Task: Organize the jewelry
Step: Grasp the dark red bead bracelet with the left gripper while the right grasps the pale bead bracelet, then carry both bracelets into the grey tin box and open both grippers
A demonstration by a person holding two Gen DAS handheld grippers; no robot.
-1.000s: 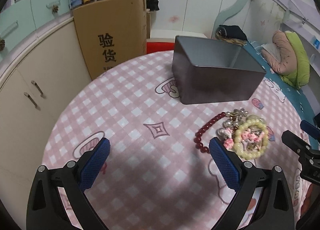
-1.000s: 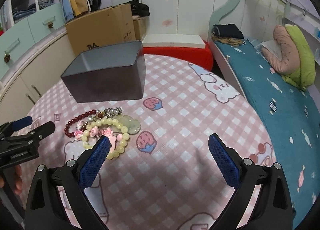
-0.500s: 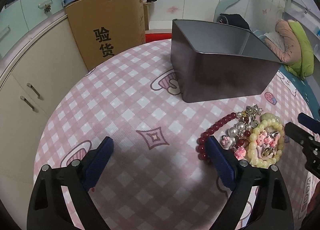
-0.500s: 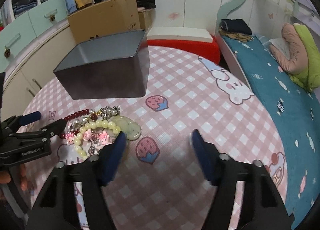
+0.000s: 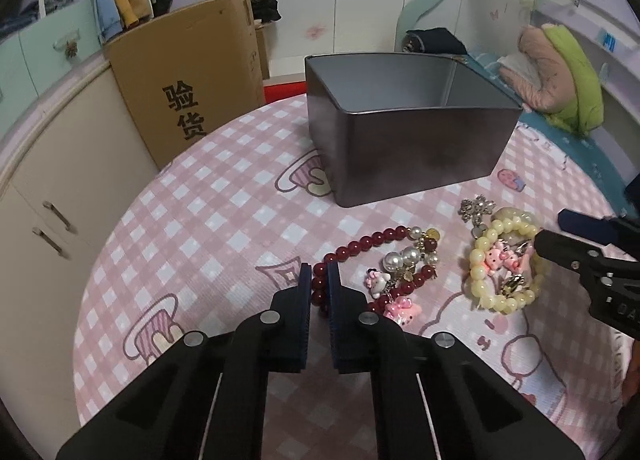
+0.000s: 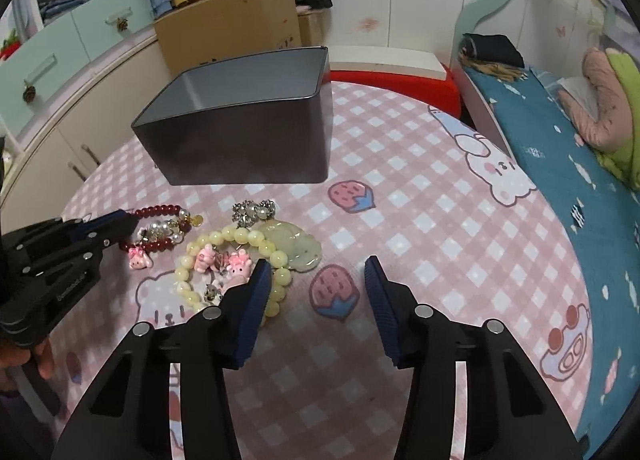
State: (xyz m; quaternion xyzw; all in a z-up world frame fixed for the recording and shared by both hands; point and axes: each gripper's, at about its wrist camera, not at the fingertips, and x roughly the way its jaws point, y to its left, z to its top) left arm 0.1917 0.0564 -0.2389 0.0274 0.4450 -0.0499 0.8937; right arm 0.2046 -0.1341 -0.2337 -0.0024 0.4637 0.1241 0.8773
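covering round table point(image 5: 208, 220), pink checked cloth, cardboard box point(image 5: 192, 80) behind

The right gripper point(image 6: 314, 274) hangs parted over a pink checked tablecloth point(image 6: 420, 216), its left pad beside a pale yellow bead bracelet point(image 6: 236, 238). Behind stands 1 dark grey metal tin point(image 6: 248, 140).
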